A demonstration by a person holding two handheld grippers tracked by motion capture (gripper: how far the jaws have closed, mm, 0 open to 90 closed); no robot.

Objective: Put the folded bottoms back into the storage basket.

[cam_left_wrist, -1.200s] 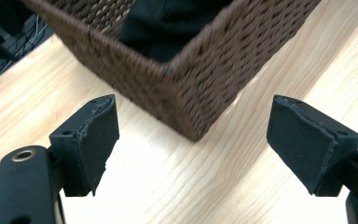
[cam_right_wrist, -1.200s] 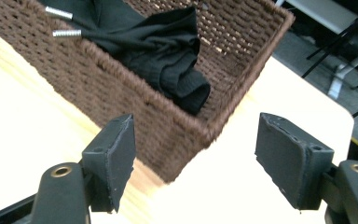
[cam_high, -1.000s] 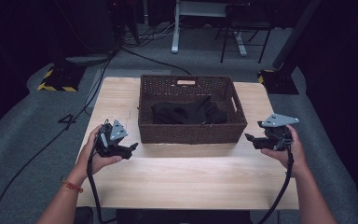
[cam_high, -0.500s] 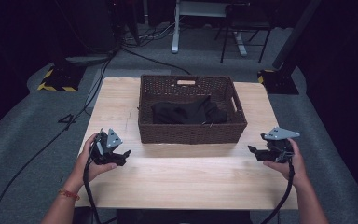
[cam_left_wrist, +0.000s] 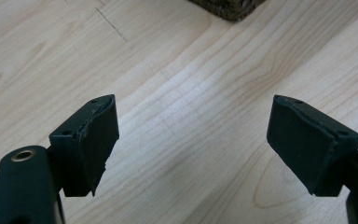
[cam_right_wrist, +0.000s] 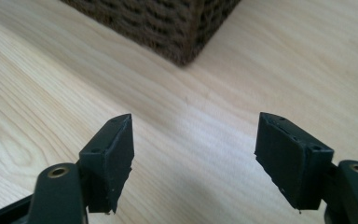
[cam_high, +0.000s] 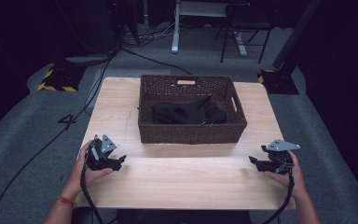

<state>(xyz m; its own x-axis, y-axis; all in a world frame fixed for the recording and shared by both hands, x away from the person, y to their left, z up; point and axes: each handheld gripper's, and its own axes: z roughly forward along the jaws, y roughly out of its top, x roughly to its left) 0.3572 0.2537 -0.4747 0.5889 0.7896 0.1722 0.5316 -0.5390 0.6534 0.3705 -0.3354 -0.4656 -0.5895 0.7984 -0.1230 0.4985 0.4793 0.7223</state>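
Two grippers sit low over my bench (cam_high: 182, 186), one at each front corner. From the high view, my left gripper (cam_high: 119, 160) is held in the left hand (cam_high: 86, 164) near the front left, its tips aimed inward across the wood. My right gripper (cam_high: 252, 161) sits in the right hand (cam_high: 289, 170) at the front right, likewise aimed inward. Between them and farther back stands the brown wicker basket (cam_high: 191, 133), with a black cloth (cam_high: 189, 112) bundled inside it. Both grippers are well apart from the basket, each below and outboard of a front corner of it, and neither touches it.

Through the left gripper view, the left gripper (cam_left_wrist: 193, 140) has its jaws spread wide with only bare wood grain between them; it holds nothing. A corner of the basket (cam_left_wrist: 228, 7) peeks in at the top edge, beyond the jaws and a little to the right.

Through the right gripper view, the right gripper (cam_right_wrist: 193, 156) also stands wide apart and empty, pale wood showing between the pads. The basket (cam_right_wrist: 168, 23) corner lies ahead and slightly left of the gap, near but not touching.
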